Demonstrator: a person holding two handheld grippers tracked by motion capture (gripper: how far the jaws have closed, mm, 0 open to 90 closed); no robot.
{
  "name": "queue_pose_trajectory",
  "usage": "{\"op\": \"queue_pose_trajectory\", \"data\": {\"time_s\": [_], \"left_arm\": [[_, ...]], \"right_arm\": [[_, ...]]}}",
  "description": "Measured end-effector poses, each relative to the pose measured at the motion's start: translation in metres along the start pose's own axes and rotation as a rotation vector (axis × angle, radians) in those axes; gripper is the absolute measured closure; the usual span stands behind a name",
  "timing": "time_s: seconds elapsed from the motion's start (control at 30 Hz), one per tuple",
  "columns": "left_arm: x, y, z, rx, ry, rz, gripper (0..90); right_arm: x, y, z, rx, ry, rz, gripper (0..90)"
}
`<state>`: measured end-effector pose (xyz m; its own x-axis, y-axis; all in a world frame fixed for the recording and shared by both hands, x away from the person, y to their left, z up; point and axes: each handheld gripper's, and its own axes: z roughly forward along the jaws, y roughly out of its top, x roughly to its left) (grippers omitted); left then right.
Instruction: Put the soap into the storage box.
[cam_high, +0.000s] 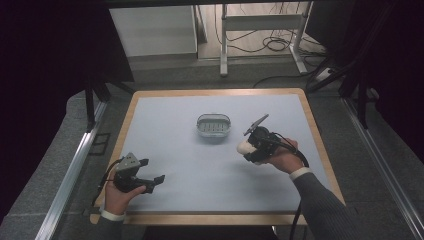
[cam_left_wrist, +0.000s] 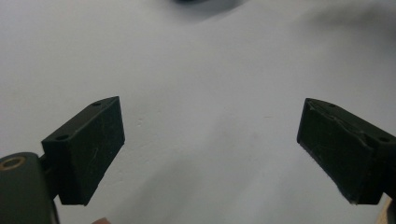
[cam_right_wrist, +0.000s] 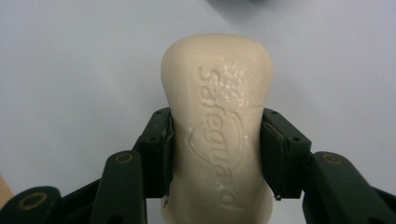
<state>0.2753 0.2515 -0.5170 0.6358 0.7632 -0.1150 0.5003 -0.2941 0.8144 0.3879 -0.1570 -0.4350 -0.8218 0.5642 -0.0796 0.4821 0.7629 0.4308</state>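
Soap dish (cam_high: 213, 125) holds nothing

Left gripper (cam_high: 153, 171) agape, right gripper (cam_high: 248, 146) clamped

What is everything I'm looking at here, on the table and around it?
Soap bar: one, cream, clamped in the right gripper above the table.
Soap dish: one, grey, mid-table, empty.
Table: one, pale blue-grey top with wooden rim.
Cables: several, black, on the floor beyond the table.
Left gripper: one, black, fingers open and empty, near the front left.
Right gripper: one, black, shut on the soap, right of the dish.
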Motion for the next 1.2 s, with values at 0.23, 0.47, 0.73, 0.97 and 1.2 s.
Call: {"op": "queue_pose_trajectory", "data": {"time_s": [0.23,0.47,0.73,0.97,1.2], "left_arm": [[0.0,0.0,0.001,0.004,0.001,0.003,8.0],[0.0,0.0,0.0,0.003,0.001,0.003,8.0],[0.0,0.0,0.001,0.001,-0.003,0.002,8.0],[-0.001,0.0,0.001,0.0,-0.004,0.004,8.0],[-0.002,-0.001,0.001,0.002,-0.003,0.005,8.0]], "right_arm": [[-0.005,0.01,0.003,0.0,0.003,-0.032,49.3],[-0.011,0.019,0.006,-0.008,0.008,-0.042,49.3],[-0.016,0.03,0.007,-0.028,0.014,-0.049,49.3],[-0.021,0.04,0.008,-0.04,0.016,-0.064,49.3],[-0.027,0.05,0.009,-0.043,0.015,-0.073,49.3]]}}
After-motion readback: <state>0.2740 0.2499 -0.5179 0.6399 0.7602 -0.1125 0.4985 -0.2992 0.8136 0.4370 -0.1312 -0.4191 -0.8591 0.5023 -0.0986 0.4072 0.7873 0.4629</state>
